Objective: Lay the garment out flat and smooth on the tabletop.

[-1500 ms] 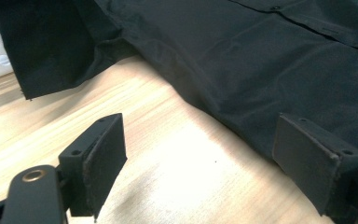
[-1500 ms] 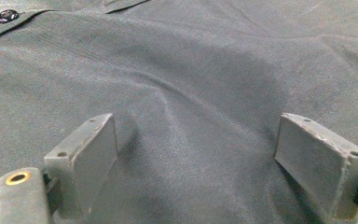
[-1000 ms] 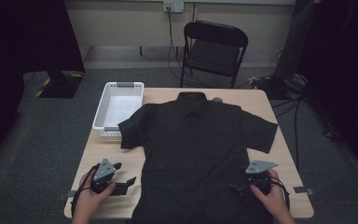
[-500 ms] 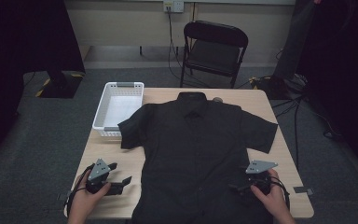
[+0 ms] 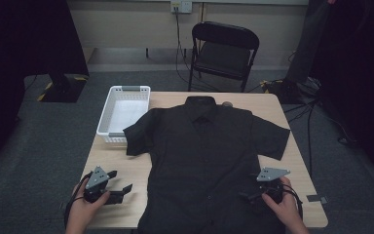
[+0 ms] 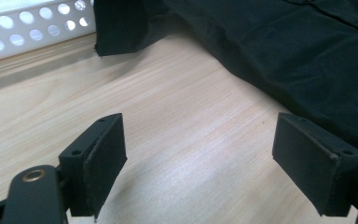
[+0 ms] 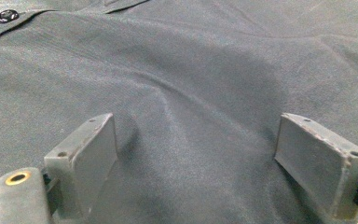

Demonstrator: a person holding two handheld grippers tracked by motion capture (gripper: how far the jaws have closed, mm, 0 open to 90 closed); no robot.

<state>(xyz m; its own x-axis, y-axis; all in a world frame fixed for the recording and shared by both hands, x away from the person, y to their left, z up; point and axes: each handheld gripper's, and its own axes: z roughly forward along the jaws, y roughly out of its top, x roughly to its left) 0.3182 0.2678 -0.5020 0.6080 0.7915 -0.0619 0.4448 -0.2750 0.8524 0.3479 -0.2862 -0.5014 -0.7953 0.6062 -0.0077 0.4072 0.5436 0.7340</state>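
Grey carpet is surrounding a light wooden table (image 5: 126, 168) at the centre of the high view, where a black short-sleeved button-up shirt (image 5: 204, 161) is lying flat, collar toward the top of the frame. At lower left, the left gripper (image 5: 121, 192) is hovering over bare wood just beside the shirt's edge, its 2 jaws standing wide apart with nothing between them. At lower right, the right gripper (image 5: 247, 197) is resting low over the shirt's hem area, jaws likewise spread wide, fabric lying between them but not pinched. At upper left of the table, a white perforated plastic basket (image 5: 129, 90) is sitting beside 1 sleeve, and a black folding chair (image 5: 224, 48) is standing behind.
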